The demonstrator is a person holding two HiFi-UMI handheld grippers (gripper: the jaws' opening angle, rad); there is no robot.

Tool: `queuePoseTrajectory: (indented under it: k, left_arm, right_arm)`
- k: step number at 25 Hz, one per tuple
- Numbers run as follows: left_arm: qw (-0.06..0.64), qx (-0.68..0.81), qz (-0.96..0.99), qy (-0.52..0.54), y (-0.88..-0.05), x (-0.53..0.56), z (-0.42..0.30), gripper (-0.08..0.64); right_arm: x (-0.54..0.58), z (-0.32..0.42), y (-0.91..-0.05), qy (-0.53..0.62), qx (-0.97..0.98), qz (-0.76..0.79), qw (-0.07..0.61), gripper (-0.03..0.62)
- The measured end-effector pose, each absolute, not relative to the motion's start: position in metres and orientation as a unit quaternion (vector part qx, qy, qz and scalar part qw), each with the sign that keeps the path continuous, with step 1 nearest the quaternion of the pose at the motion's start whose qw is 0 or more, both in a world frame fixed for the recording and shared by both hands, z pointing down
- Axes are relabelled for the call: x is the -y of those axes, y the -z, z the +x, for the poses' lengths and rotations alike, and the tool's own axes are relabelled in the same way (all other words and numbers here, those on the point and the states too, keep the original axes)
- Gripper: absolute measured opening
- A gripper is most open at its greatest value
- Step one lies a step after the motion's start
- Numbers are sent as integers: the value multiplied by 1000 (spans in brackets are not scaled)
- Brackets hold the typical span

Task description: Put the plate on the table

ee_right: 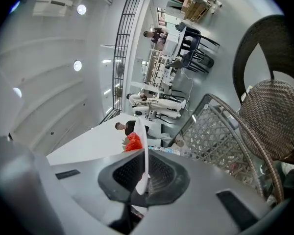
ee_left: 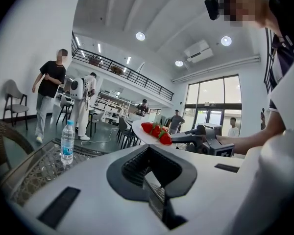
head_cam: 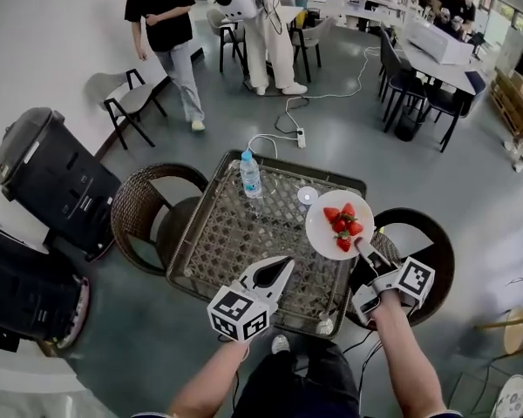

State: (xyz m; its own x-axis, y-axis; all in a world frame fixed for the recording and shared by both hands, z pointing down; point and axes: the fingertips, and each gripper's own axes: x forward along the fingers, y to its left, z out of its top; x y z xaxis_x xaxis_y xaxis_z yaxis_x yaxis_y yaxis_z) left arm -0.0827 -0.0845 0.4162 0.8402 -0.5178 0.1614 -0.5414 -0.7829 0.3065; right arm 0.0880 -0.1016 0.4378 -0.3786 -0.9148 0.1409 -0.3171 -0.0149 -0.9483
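A white plate (head_cam: pixel 331 227) carrying several strawberries (head_cam: pixel 344 225) hangs over the right edge of the lattice-topped table (head_cam: pixel 231 233). My right gripper (head_cam: pixel 364 252) is shut on its near rim. In the right gripper view the plate (ee_right: pixel 145 148) runs edge-on between the pads, strawberries (ee_right: pixel 133 142) on its left face. The left gripper view shows the plate (ee_left: pixel 143 132) held level above the table by the right gripper (ee_left: pixel 187 137). My left gripper (head_cam: pixel 275 274) hovers open over the table's front part, holding nothing; its jaws (ee_left: pixel 152 173) stand apart.
A water bottle (head_cam: pixel 251 174) stands at the table's far side, a small round disc (head_cam: pixel 307 196) beside it. Wicker chairs flank the table at left (head_cam: pixel 139 205) and right (head_cam: pixel 423 242). Black cases (head_cam: pixel 52 177) sit at left. People stand beyond.
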Motion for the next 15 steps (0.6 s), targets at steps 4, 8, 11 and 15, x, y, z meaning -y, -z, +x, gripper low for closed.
queuePoseTrajectory:
  k: [4,8,11,15]
  left_arm:
    - [175,296,938,-38,-421,99,-74,6]
    - [182,318,930,-41,-430,116,-65,6]
    - [185,335,922,-46,-441,129,-57,6]
    - [192,351,915,-54,-457,149,-44,6]
  right_arm:
    - [120,95,-447,536,-645,-470,275,14]
    - [142,102,-462,551,-646,-460,259,14]
    - [160,109,-478,565,-645,-454,243,14]
    - [187,122,-500,578,-641,-450,228,14]
